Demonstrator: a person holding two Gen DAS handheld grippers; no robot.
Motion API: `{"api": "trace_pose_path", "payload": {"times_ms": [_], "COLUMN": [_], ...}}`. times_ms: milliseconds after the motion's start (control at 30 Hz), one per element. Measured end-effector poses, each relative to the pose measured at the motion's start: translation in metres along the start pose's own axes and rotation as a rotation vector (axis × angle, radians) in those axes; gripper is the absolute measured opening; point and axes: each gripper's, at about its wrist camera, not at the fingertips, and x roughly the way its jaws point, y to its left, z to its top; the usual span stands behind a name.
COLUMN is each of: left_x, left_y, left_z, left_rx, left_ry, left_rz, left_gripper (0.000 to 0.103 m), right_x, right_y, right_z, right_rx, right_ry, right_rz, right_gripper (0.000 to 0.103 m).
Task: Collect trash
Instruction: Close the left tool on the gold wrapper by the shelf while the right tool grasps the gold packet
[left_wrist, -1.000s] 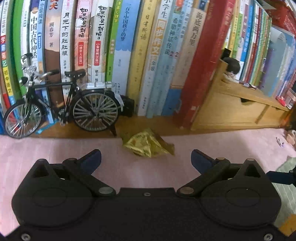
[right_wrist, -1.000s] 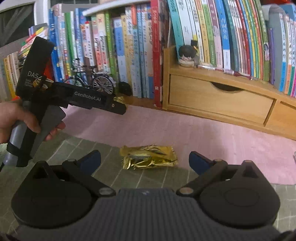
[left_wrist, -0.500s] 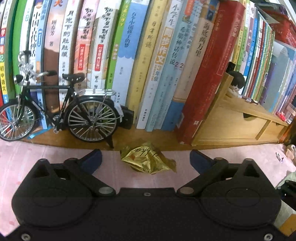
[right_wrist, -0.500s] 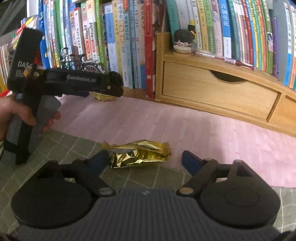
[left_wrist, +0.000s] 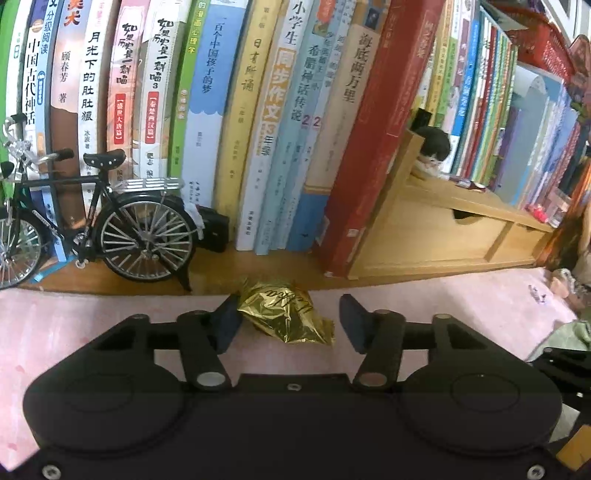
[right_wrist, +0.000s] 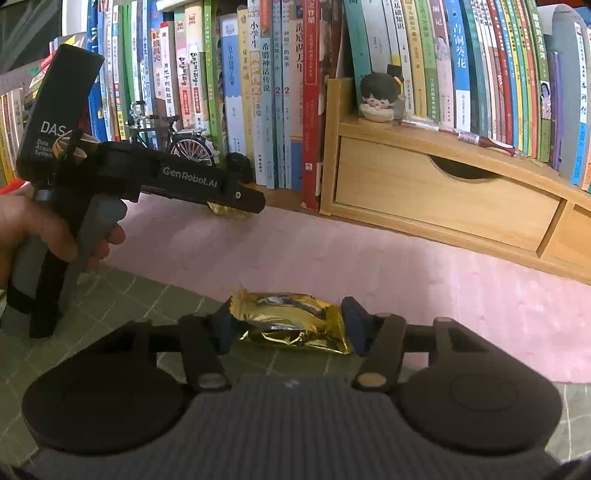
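Observation:
A crumpled gold foil wrapper (left_wrist: 284, 317) lies on the pink mat (left_wrist: 92, 321) at the foot of the book row. My left gripper (left_wrist: 290, 310) is around it with its jaws closing; the left pad touches the foil, the right pad stands a little apart. A second, flatter gold wrapper (right_wrist: 291, 325) lies where the pink mat meets the green checked mat (right_wrist: 147, 295). My right gripper (right_wrist: 287, 317) is closing on it, and both pads touch its ends. The right wrist view also shows a hand (right_wrist: 33, 229) holding the left gripper (right_wrist: 247, 201) over the first wrapper (right_wrist: 225, 212).
A model bicycle (left_wrist: 110, 229) stands just left of the first wrapper, in front of a row of upright books (left_wrist: 258, 129). A wooden drawer unit (right_wrist: 443, 199) with a small figurine (right_wrist: 380, 98) and a pen (right_wrist: 461, 134) on top runs along the right.
Both grippers came in over their wrappers and narrowed from wide open. Each wrapper now sits between the fingers instead of ahead of them.

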Motion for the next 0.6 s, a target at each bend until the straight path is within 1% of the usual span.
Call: {"api": "trace_pose_path", "payload": {"times_ms": [33, 100, 233, 300, 333, 367, 400, 467, 500, 600], "left_x": [-0.001, -0.008, -0.022, -0.027, -0.027, -0.024, -0.022, -0.012, -0.009, -0.006], "left_y": [-0.002, -0.005, -0.008, -0.008, -0.01, -0.012, -0.013, -0.017, -0.019, -0.025], "left_z": [-0.001, -0.001, 0.0, -0.002, -0.002, -0.003, -0.004, -0.005, -0.007, -0.013], "left_rx": [0.003, 0.011, 0.012, 0.013, 0.038, 0.058, 0.076, 0.115, 0.136, 0.222], "left_ry": [-0.003, -0.008, -0.011, -0.015, -0.008, -0.005, -0.004, 0.015, 0.017, -0.007], "left_rz": [-0.003, -0.011, -0.044, -0.044, -0.043, -0.015, 0.02, 0.079, 0.108, 0.152], "left_gripper": [0.051, 0.046, 0.042, 0.042, 0.044, 0.049, 0.064, 0.077, 0.078, 0.079], "right_x": [-0.002, -0.007, -0.021, -0.028, -0.031, -0.034, -0.036, -0.039, -0.04, -0.042], "right_y": [0.001, 0.001, 0.002, 0.003, 0.004, 0.005, 0.006, 0.006, 0.007, 0.007], "right_z": [0.0, -0.001, -0.003, -0.003, -0.003, -0.004, -0.004, -0.003, -0.002, 0.001], "right_rx": [-0.001, 0.006, 0.018, 0.012, 0.009, 0.007, 0.008, 0.011, 0.01, -0.007], "right_ry": [-0.001, -0.008, -0.025, -0.035, -0.039, -0.043, -0.045, -0.043, -0.043, -0.047], "right_rz": [0.0, 0.003, 0.006, 0.003, 0.001, 0.002, 0.003, 0.012, 0.015, 0.021], "right_gripper": [0.058, 0.054, 0.054, 0.054, 0.054, 0.054, 0.054, 0.054, 0.054, 0.054]}}
